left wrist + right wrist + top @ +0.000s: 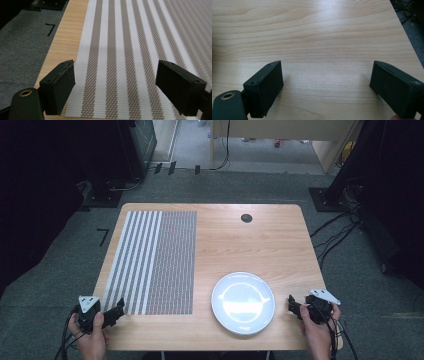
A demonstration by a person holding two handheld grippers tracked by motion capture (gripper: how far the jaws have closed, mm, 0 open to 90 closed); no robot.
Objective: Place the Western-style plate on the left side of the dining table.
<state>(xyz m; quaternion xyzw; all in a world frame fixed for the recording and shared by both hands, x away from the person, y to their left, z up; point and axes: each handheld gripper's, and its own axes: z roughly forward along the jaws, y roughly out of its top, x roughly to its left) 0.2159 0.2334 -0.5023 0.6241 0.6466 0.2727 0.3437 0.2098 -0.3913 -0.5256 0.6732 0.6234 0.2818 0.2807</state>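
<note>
Your left tool sits at the near left corner of the counter, its black jaws spread wide and empty, pointing at the near edge of the striped placemat without touching it; in the left gripper view the placemat runs away between the jaws, its near left corner just beside the left jaw. Judging from that, the placemat is the thing to take first, so come in low and level, slide one jaw under the near hem and the other over it, and pinch close to the corner so the weave does not buckle or drag. Keep the pull slow, since a thin woven sheet will likely slip or fold. Your right tool rests at the near right edge, jaws likewise spread wide and gripping nothing, with bare wood ahead of it in the right gripper view. Beside it lies the white plate, near but apart; mind its rim if you swing that hand inward.
</note>
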